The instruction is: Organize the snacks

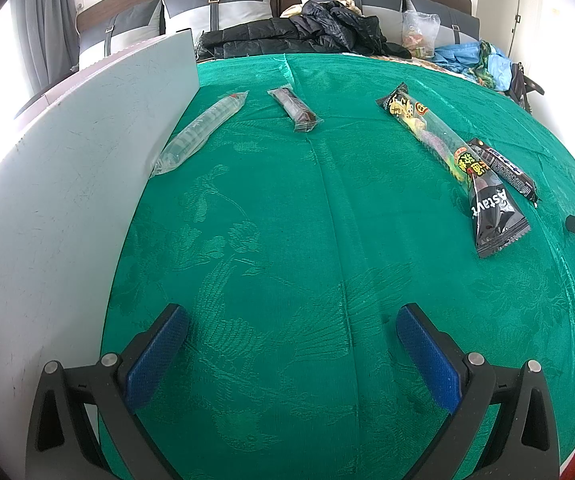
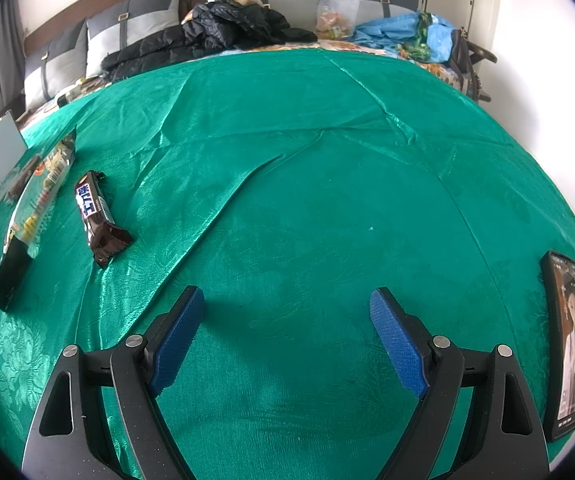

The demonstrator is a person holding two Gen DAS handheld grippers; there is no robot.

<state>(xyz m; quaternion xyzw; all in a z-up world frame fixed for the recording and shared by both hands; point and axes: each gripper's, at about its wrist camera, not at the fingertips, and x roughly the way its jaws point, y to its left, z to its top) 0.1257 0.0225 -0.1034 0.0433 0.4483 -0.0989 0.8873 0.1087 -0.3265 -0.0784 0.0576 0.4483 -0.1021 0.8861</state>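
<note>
Both grippers — left [image 1: 291,354], right [image 2: 285,338] — spread, empty, above green cloth [image 1: 287,220].

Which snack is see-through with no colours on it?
The clear packet beside the grey board. The other three wrappers are dark or printed.

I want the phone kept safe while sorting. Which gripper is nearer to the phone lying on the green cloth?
Right. The phone lies just to the right of the open right gripper. The left gripper works farther left, near the grey board; its view doesn't show the phone.
</note>
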